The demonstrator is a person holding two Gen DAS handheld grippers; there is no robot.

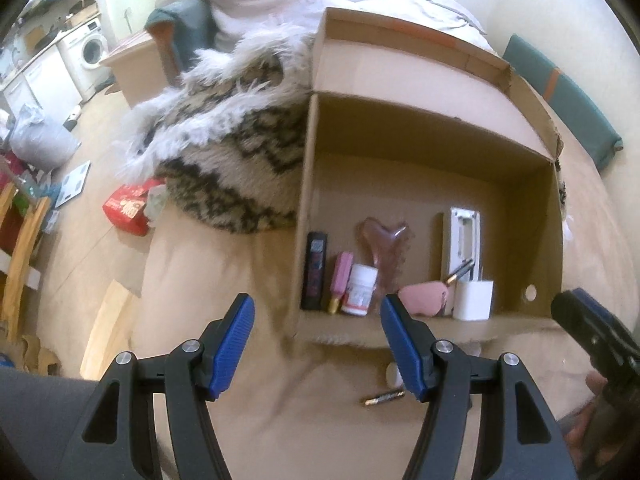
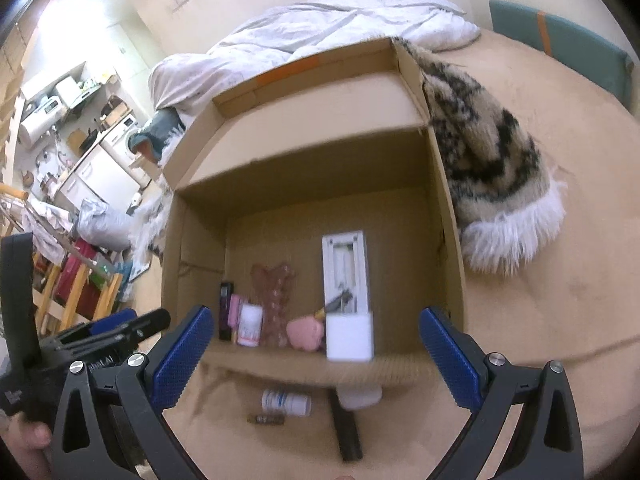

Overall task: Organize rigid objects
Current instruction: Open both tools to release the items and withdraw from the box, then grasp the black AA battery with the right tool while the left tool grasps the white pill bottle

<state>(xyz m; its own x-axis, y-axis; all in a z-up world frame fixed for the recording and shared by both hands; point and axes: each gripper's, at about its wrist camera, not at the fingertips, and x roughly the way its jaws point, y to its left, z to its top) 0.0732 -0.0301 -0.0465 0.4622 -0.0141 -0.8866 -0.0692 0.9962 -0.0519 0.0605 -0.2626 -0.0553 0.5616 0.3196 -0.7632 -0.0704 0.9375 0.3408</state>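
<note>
An open cardboard box (image 1: 432, 324) (image 2: 304, 370) lies on a beige bed cover. Along its near wall stand a black bar (image 1: 316, 268), a pink stick (image 1: 342, 276), a white bottle (image 1: 362, 288) (image 2: 250, 326), a pink soft piece (image 2: 305, 333) and a white cube (image 1: 474, 300) (image 2: 350, 336). Behind them lie a clear pink heart-shaped tool (image 1: 384, 240) and a white flat device (image 2: 345, 272). Outside the box, on the cover, lie a battery (image 1: 384, 396) (image 2: 266, 419), another white bottle (image 2: 286, 402), a black stick (image 2: 346, 428) and a white round piece (image 2: 360, 396). My left gripper (image 1: 316, 312) and right gripper (image 2: 316, 320) hover open and empty before the box.
A furry patterned throw (image 1: 240, 152) (image 2: 492, 168) lies against the box, with a white duvet (image 2: 320, 28) behind. The bed's edge drops to a floor with a red packet (image 1: 128, 210), a wooden rack (image 2: 76, 296) and a kitchen corner at the far left.
</note>
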